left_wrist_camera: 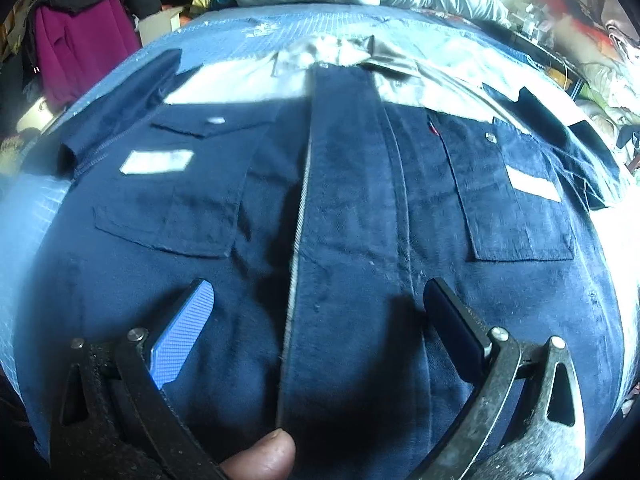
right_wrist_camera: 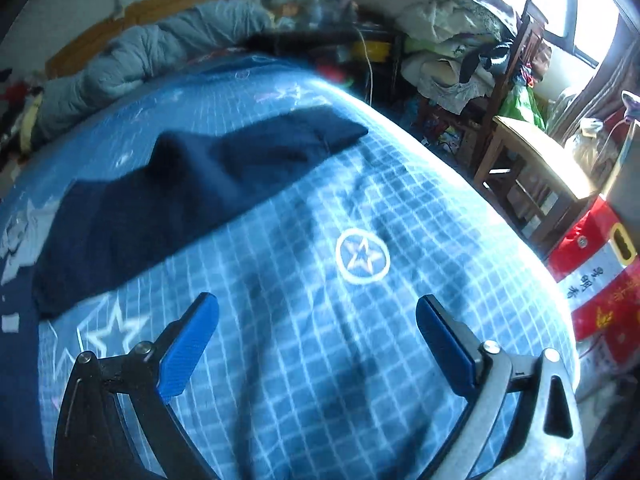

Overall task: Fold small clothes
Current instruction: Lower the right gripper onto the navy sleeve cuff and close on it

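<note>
Soft, limp navy shirt [left_wrist_camera: 340,200], likely light; grasp at sleeve [right_wrist_camera: 280,136], upper centre. Left gripper [left_wrist_camera: 320,312] and right gripper [right_wrist_camera: 318,320]: jaws apart, empty.

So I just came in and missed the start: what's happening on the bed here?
A person with a gripper in each hand is folding clothes. A dark navy shirt lies spread flat, front up, on the blue checked bedsheet. The left gripper hovers open over the shirt's lower front, holding nothing. The right gripper is open too, over bare sheet beside the shirt's sleeve. No fold shows yet.
</note>
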Tool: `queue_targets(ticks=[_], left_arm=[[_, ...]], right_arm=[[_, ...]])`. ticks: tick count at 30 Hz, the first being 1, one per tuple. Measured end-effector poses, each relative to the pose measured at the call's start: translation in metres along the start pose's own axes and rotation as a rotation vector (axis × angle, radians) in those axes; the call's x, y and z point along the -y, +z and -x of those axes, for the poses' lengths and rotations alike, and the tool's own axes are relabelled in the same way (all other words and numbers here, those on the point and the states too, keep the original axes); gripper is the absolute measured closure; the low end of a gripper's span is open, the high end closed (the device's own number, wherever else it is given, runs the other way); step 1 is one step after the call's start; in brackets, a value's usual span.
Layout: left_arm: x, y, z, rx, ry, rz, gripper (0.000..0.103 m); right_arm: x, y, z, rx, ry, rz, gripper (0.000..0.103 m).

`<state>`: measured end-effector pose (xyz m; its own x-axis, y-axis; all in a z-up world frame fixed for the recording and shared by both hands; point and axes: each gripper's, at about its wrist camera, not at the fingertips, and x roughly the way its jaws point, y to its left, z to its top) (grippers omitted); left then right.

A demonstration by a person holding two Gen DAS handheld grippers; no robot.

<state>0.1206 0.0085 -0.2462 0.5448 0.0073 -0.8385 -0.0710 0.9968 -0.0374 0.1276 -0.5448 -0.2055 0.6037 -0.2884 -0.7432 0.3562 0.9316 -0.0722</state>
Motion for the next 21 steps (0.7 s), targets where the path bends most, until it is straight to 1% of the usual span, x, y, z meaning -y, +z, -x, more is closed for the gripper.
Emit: queue_targets(ticks=[3,5,10,21], left_arm=[[-0.003,0.002,-0.008,-0.017,-0.012,0.010,0.000],[-0.001,0.001,-0.009,-0.017,-0.012,0.010,0.000],[0.001,-0.001,-0.009,-0.011,-0.007,0.005,0.000],[0.001,-0.001,-0.009,-0.012,-0.008,0.002,0.000]], right_arm=[[-0.017,-0.029,-0.010,-0.057,-0.008,0.076,0.002],[-0.021,-0.041,-0.015,-0.027,-0.039,0.107,0.000],[-0.016,-0.040,-0.018,-0.033,-0.023,0.083,0.000],[-0.016,-0.038,-0.016,-0.028,-0.022,0.081,0.000]])
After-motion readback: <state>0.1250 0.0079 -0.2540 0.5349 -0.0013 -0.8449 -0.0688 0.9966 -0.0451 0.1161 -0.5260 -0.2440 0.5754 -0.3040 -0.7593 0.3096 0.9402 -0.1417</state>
